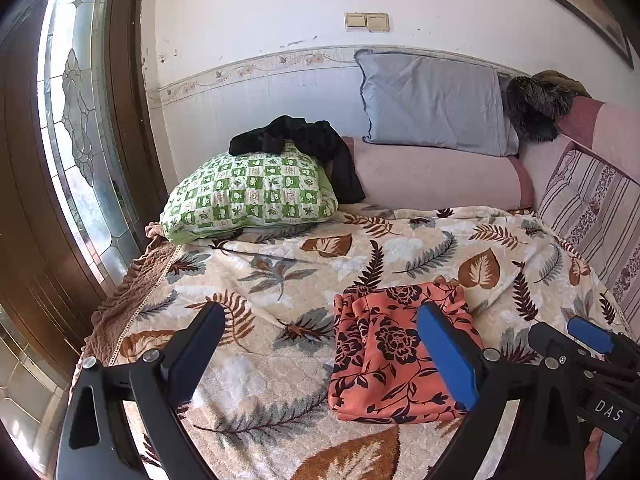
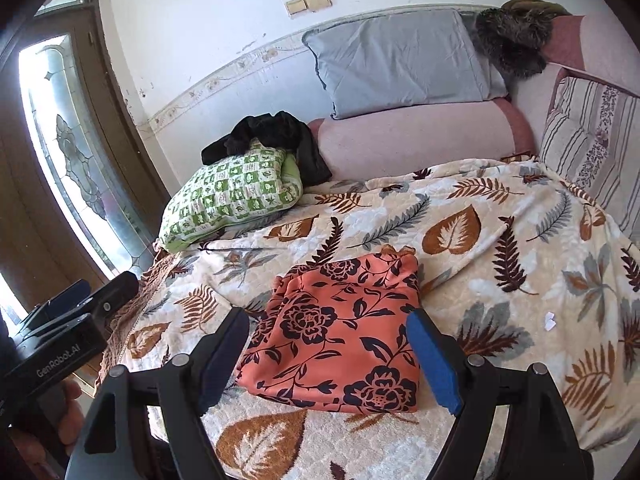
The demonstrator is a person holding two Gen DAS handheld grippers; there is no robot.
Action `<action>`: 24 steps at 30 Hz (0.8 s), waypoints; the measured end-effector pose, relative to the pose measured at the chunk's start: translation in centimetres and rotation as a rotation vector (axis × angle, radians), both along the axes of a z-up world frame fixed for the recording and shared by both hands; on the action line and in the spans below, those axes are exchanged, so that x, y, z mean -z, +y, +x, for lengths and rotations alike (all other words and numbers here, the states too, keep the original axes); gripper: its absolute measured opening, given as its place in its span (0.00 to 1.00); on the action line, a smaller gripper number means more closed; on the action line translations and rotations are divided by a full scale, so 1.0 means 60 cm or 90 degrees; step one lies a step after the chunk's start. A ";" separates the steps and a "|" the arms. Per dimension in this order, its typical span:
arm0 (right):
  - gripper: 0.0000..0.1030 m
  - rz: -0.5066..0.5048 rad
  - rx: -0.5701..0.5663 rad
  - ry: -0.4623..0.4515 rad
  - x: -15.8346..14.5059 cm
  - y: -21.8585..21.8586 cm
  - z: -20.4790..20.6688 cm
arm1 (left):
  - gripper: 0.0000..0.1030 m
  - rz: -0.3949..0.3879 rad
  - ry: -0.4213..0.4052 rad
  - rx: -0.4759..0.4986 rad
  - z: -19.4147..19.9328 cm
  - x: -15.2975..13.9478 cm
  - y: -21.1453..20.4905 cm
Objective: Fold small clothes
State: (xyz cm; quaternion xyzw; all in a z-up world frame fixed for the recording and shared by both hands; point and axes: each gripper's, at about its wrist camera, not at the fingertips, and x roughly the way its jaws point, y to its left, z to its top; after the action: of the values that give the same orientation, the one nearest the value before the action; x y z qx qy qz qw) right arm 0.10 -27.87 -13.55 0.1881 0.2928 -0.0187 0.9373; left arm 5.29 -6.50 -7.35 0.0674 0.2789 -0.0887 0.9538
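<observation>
An orange garment with a dark flower print (image 1: 376, 360) (image 2: 340, 328) lies folded into a flat packet on the leaf-patterned blanket (image 1: 260, 272) (image 2: 500, 208). My left gripper (image 1: 320, 312) hovers open above the blanket, its right finger (image 1: 448, 356) in front of the packet. My right gripper (image 2: 327, 316) is open too and frames the packet from above, with no pad touching it. Each gripper shows at the edge of the other's view: the right gripper (image 1: 556, 326) and the left gripper (image 2: 102, 284). A black garment (image 1: 304, 136) (image 2: 272, 128) lies crumpled on a pillow at the back.
A green checked pillow (image 1: 248, 192) (image 2: 232, 196), a pink bolster (image 1: 432, 176) and a grey pillow (image 1: 432, 100) line the wall. A striped cushion (image 1: 592, 208) stands on the right. A wooden door with patterned glass (image 1: 76, 120) is at the left. A white scrap (image 2: 550, 321) lies on the blanket.
</observation>
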 end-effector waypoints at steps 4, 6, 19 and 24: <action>0.81 -0.017 0.009 -0.021 -0.023 0.004 -0.016 | 0.98 -0.015 -0.014 -0.010 -0.018 -0.021 0.012; 0.81 -0.024 0.010 -0.030 -0.034 0.006 -0.025 | 0.98 -0.018 -0.014 -0.023 -0.026 -0.032 0.015; 0.81 -0.044 0.027 -0.107 -0.107 0.005 -0.101 | 0.98 -0.018 -0.064 -0.023 -0.102 -0.115 0.027; 0.81 -0.047 0.031 -0.141 -0.135 0.006 -0.133 | 0.98 0.003 -0.093 -0.014 -0.134 -0.147 0.021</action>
State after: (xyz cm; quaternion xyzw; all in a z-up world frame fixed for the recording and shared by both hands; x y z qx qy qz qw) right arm -7.85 -27.49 -5.44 0.1615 0.1817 -0.0310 0.9695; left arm -2.74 -5.22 1.46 0.0725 0.2095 -0.0725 0.9724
